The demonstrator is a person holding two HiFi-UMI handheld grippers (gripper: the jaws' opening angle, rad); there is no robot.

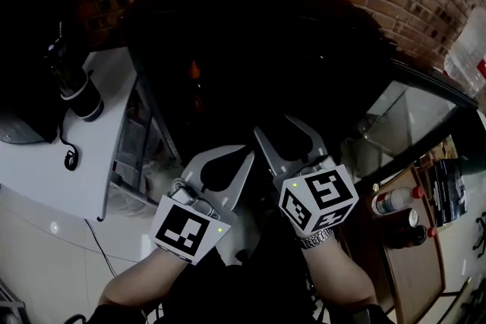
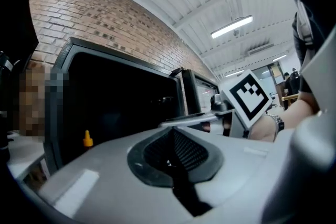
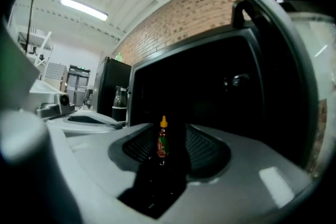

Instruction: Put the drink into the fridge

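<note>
With the drink already upright deep inside the fridge, we judge it best to draw the parted, empty right gripper and the clenched, empty left gripper straight back before swinging the door, whose glass only the head view shows whole.

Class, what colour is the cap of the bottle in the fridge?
The cap is yellow-orange, clearest in the right gripper view.

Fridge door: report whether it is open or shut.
Open. The glass door is swung out to the right, and the fridge's dark interior is exposed, a yellow-capped bottle standing inside.
</note>
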